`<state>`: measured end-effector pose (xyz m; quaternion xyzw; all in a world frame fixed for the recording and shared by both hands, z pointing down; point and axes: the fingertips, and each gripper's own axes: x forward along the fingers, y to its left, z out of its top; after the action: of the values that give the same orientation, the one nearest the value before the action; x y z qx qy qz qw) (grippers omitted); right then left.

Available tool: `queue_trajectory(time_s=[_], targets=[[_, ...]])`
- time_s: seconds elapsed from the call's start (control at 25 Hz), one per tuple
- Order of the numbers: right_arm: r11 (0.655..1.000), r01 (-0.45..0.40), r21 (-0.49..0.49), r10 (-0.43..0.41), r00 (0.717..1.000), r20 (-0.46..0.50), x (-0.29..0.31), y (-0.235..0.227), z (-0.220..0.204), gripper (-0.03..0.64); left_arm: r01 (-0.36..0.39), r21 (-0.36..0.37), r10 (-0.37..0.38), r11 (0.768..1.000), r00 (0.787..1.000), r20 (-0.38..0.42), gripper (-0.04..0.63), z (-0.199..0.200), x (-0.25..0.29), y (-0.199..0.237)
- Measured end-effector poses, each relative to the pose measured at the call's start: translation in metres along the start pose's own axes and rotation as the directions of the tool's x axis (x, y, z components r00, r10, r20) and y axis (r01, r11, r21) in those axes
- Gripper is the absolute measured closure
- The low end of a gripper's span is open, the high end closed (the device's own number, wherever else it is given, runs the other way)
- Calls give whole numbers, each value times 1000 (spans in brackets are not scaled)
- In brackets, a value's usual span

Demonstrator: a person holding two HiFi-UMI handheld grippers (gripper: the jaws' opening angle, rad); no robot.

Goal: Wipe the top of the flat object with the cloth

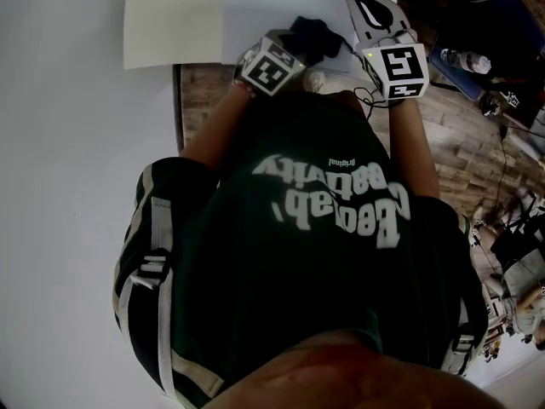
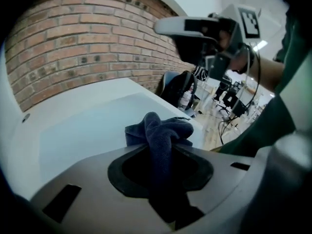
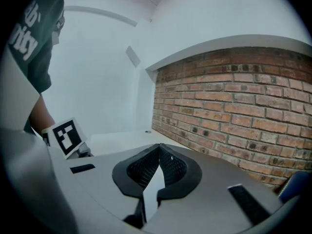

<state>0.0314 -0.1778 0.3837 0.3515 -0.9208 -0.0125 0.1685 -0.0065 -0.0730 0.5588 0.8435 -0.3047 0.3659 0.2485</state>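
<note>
left gripper [image 2: 163,149]: clamped on the dark blue cloth [image 2: 161,126], which is all bunched up
cloth spot: over the near edge of the flat white board [image 2: 83,130]
right gripper [image 3: 158,146]: jaws pinched together, nothing in them - just held up alongside
step: looks like wiping's barely begun
next: probably press down and sweep across the top

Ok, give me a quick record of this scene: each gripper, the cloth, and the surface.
left gripper: shut on the cloth
right gripper: shut, nothing in it, raised to the right of the left one
cloth: dark blue, bunched, over the board; contact not clear
board: flat, white, lying on the table
background: brick wall
</note>
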Motion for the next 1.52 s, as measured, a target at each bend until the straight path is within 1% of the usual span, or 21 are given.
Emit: queue_trajectory(time_s=[0.12,0.2,0.24,0.32,0.4,0.52,0.64,0.76,0.8,0.88,0.96,1.0,1.08,1.2,1.36,1.44,1.52], targets=[[1000,-2,1,2,1000,0,0,1,-1,623,62,50,-61,997,998,-13,483,-1,6,-28],[1000,-4,1,4,1000,0,0,1,-1,623,77,62,-76,995,997,-13,483,0,8,-34],[1000,-4,1,4,1000,0,-1,1,-1,623,76,54,-76,996,997,-7,483,1,8,-32],[1000,-2,3,2,1000,-1,-3,-1,-2,623,55,13,-55,998,998,21,483,6,7,-20],[1000,6,6,-6,1000,-2,-6,-8,-3,623,2,-33,-1,999,999,40,483,12,3,5],[1000,19,15,-18,1000,-10,-12,-17,-5,623,-116,-81,120,990,992,42,483,21,-3,60],[1000,21,22,-21,1000,-17,-16,-20,-8,623,-241,-119,246,963,969,32,483,24,-12,123],[999,28,27,-27,999,-23,-22,-20,-13,623,-343,-158,350,926,937,17,483,21,-24,173],[999,31,27,-30,999,-24,-24,-21,-15,623,-366,-168,373,915,928,12,484,20,-28,184],[999,37,27,-36,999,-25,-29,-24,-17,623,-390,-185,398,902,917,5,484,20,-32,194],[999,44,28,-44,999,-26,-33,-29,-19,623,-401,-184,408,897,913,1,485,21,-31,193],[998,48,29,-47,999,-26,-34,-31,-19,623,-406,-172,412,898,911,0,485,22,-30,189],[998,51,30,-50,998,-25,-36,-35,-20,623,-399,-137,403,907,915,0,485,26,-25,175],[998,52,35,-52,998,-25,-37,-40,-23,623,-345,-83,347,935,938,11,485,35,-11,139],[998,40,38,-39,999,-20,-35,-43,-25,623,-222,-9,223,975,974,34,485,50,16,77],[998,39,40,-39,999,-21,-35,-46,-26,623,-151,18,150,988,988,30,485,54,28,43],[998,39,40,-39,999,-18,-37,-47,-27,623,-83,51,82,995,996,20,485,55,36,11]])
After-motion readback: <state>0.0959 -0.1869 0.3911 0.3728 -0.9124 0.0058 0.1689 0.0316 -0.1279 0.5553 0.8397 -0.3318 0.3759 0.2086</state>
